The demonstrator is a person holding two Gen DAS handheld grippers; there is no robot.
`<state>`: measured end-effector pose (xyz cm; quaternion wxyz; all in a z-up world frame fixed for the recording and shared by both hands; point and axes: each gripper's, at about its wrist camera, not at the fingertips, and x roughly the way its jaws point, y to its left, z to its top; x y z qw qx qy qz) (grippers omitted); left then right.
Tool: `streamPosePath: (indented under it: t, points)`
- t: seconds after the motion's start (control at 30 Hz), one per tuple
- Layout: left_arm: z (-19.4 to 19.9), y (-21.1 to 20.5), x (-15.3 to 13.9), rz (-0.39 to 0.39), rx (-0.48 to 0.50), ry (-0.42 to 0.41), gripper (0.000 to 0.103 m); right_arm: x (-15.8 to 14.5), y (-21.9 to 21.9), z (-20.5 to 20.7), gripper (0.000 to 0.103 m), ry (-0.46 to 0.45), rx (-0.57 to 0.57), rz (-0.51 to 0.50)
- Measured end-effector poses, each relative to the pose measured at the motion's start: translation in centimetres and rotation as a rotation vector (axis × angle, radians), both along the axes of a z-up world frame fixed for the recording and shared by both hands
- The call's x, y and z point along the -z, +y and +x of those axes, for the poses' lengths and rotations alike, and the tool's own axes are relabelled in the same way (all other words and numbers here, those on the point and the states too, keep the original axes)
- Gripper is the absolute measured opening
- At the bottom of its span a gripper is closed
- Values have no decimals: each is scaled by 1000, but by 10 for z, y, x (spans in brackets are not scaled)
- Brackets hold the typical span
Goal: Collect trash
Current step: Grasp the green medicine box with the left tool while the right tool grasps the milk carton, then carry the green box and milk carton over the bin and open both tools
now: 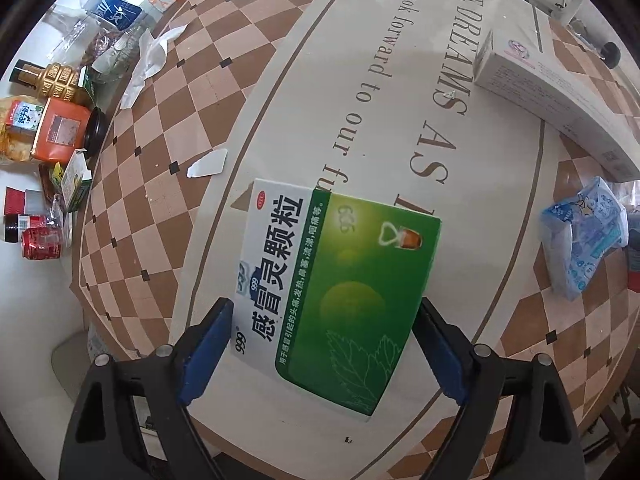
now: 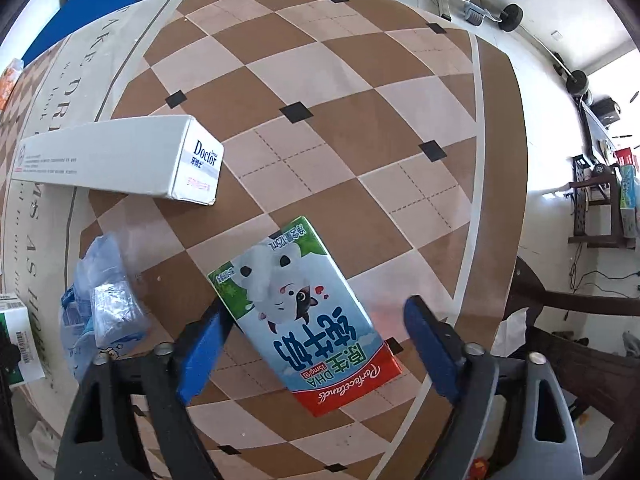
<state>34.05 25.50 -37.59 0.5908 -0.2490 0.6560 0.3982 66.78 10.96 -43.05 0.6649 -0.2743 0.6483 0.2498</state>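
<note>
Nearest the left wrist camera, the left gripper (image 1: 324, 344) has its two blue fingers spread wide, one at each long side of a green and white medicine box (image 1: 336, 296). The pads sit right at the box's edges; whether they press it cannot be told. The box lies flat on the checkered tablecloth (image 1: 160, 128), its long axis pointing away from the fingers and slightly rightward.

In the right wrist view, the right gripper (image 2: 316, 348) is also spread. A small milk carton (image 2: 308, 328) lies between the fingers, its long axis skewed diagonally across the gap. The left finger touches its upper corner; the right finger (image 2: 428, 344) stands clear of it. Squaring the wrist to the carton looks necessary before closing.

Farther out, a crumpled blue plastic wrapper (image 2: 100, 308) lies beside the carton, then a long white toothpaste box (image 2: 120, 160). Farthest, seen from the left wrist, bottles, a red can and packets crowd the cloth's distant edge.
</note>
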Motion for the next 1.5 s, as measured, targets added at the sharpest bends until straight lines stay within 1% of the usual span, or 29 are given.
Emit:
streamPosePath:
  t: [0.17,0.23,0.33,0.53,0.67,0.73,0.97,1.03,1.13,1.27,1.4,1.5]
  points:
    - [-2,-5,-10,12,3,-19,86,-7,-14,-15,64,31,20,64]
    - [-6,-4,-14,17,-4,-30,86,-9,-21,-28,63,48,21,90]
    - [-8,-7,-25,30,-5,-52,86,-20,-35,-51,62,85,29,135]
    - [-18,-34,-53,71,20,-108,86,-37,-50,-83,61,146,15,202]
    - [-38,-59,-67,82,28,-151,86,-56,-61,-132,61,184,34,237]
    - [-50,-75,-71,79,36,-172,86,-60,-72,-153,61,206,36,249]
    - [-114,-130,-80,63,91,-243,86,-83,-121,-230,60,198,28,308]
    - [-136,-146,-80,52,116,-262,86,-90,-139,-256,60,201,34,333]
    - [-172,-170,-75,23,143,-284,86,-99,-178,-302,60,203,68,370]
    - [-216,-202,-61,-27,149,-289,86,-100,-230,-364,60,217,115,392]
    - [-248,-237,-45,-78,170,-275,86,-86,-281,-427,60,253,138,361]
    - [-269,-261,-20,-122,178,-245,86,-63,-318,-463,60,269,149,311]
